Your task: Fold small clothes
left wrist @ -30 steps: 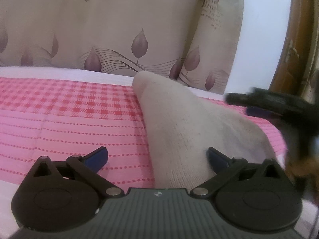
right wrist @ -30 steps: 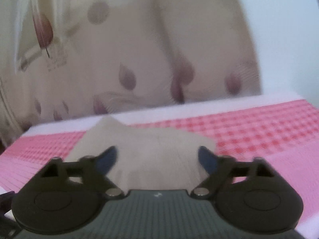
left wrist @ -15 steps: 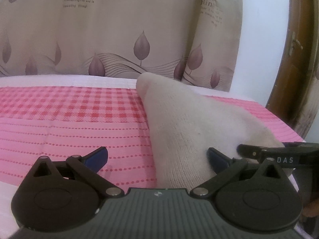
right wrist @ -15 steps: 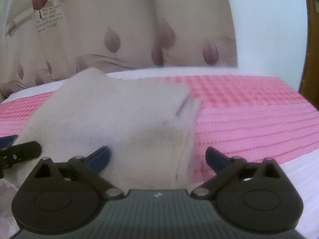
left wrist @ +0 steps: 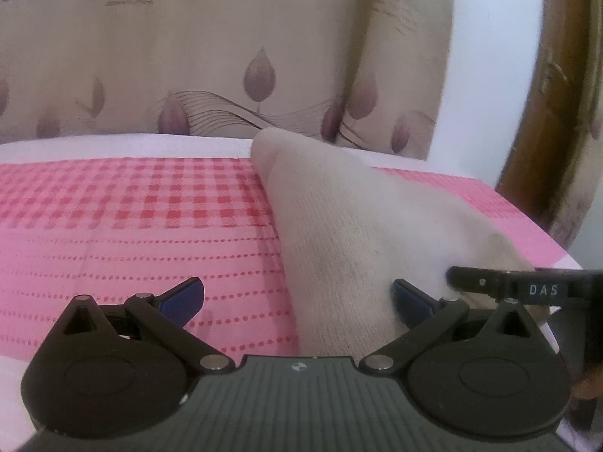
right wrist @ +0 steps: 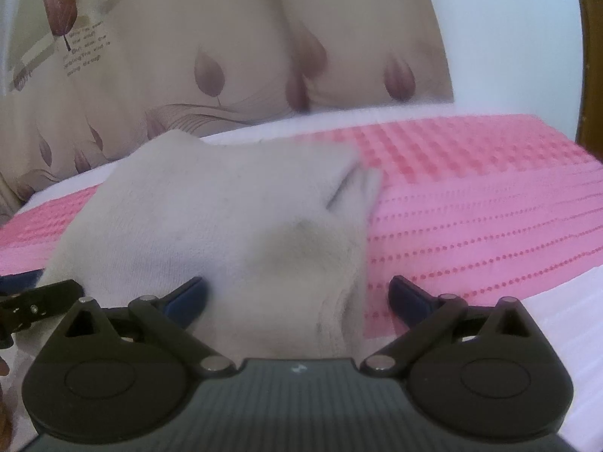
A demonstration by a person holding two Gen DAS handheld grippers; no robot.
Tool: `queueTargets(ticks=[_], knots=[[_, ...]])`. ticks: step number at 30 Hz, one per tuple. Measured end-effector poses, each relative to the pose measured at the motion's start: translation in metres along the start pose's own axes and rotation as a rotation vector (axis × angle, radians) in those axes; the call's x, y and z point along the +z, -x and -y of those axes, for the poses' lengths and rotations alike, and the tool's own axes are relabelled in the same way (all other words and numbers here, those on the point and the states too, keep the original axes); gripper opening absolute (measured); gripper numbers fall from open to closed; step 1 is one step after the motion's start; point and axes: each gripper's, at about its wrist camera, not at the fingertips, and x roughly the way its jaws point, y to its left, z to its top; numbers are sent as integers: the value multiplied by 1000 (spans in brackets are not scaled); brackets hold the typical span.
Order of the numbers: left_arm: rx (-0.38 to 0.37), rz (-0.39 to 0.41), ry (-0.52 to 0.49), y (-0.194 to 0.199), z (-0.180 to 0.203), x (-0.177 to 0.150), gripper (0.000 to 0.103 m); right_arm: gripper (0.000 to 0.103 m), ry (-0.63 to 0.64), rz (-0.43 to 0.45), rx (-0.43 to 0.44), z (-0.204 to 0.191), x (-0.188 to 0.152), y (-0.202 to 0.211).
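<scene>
**Q:** Where is the sock, and what carries it?

**A:** A cream knitted sock [left wrist: 350,233] lies flat on a pink checked cloth [left wrist: 132,218] spread over a bed. Its far tip reaches toward the cloth's far edge, next to a white strip of bedding. Its near end runs to the cloth's near edge, under both claws. A leaf-print curtain [left wrist: 226,56] hangs behind.

**Q:** What has just changed?

**A:** A second ago the right claw [right wrist: 297,297] was swinging in, its view blurred and the sock smaller ahead. Now it sits low at the sock's near end, with the cloth filling the space between its fingers. The left claw [left wrist: 297,297] has hardly moved.

**Q:** How do the claws stand?

**A:** Both are spread wide and pinching nothing. The left claw's right blue pad [left wrist: 410,297] rests against the sock's edge. The right claw's left pad [right wrist: 188,297] touches the knit. The two claws are just beside each other at the near edge.

**Q:** What does that mean for folding?

**A:** Likely both are now placed to grip the near end and carry it toward the far tip. No fold is made yet.
</scene>
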Motion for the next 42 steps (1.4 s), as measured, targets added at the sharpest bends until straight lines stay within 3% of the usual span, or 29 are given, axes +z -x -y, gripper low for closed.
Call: queueTargets(ticks=[8,13,19,25,27,33,38,40,42], knots=[[-30,-9,-142,-8,4,21,103,103,-54,-38,88,16,8,4],[-76,-40,-163,-21,2,30,103,103,-103,-94,158,30,21,0],[-167,-100,-157,-41,-5,38,103,103,-171,-109,315,53,31,-12],[-334,-206,-2,-70,-34,46,103,103,-139,-153,369,55,51,-33],[-424,-245,72,-81,-46,45,103,103,-139,-166,398,55,56,-41],[-591,-274,141,-103,-60,52,100,103,-155,-192,500,61,65,-58],[-644,-267,176,-116,-60,52,95,103,-130,-196,557,62,66,-63],[-650,-252,204,-119,-66,50,82,103,-112,-193,567,59,65,-64],[-655,-242,224,-119,-72,48,77,102,-140,-204,607,58,63,-65]])
